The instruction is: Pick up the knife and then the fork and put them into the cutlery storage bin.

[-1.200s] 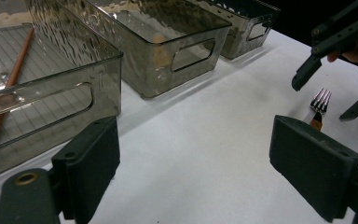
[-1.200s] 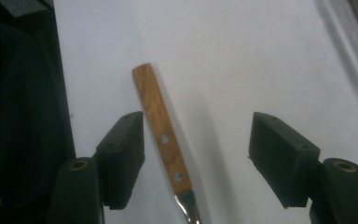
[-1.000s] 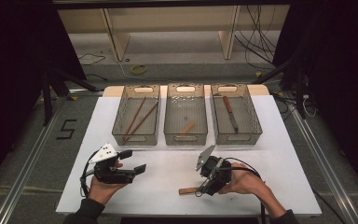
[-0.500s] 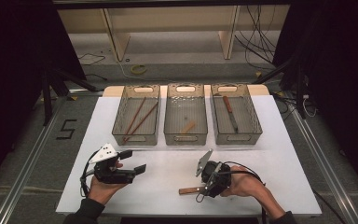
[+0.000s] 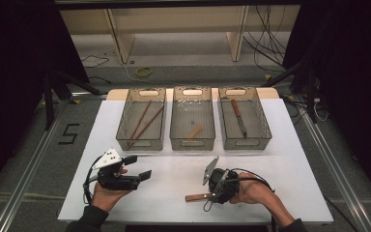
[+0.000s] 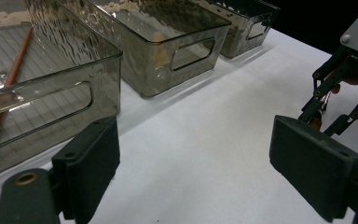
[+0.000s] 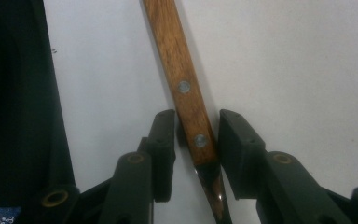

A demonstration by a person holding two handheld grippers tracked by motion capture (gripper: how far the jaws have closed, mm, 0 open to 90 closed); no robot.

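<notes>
Wooden knife handle (image 7: 186, 98) between gripper (image 7: 196, 140) jaws

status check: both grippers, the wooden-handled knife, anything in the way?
Left gripper open, holding nothing. Right gripper closing around the wooden-handled knife, flat on the white table. Nothing in the way.

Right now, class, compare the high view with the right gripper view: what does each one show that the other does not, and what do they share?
The high view alone shows three bins: the left bin with chopsticks, the middle bin, the right bin with a knife, plus the left gripper, open. The right gripper view alone shows two rivets in the handle and where the blade begins. Both show the right gripper around the wooden handle on the white table.
</notes>
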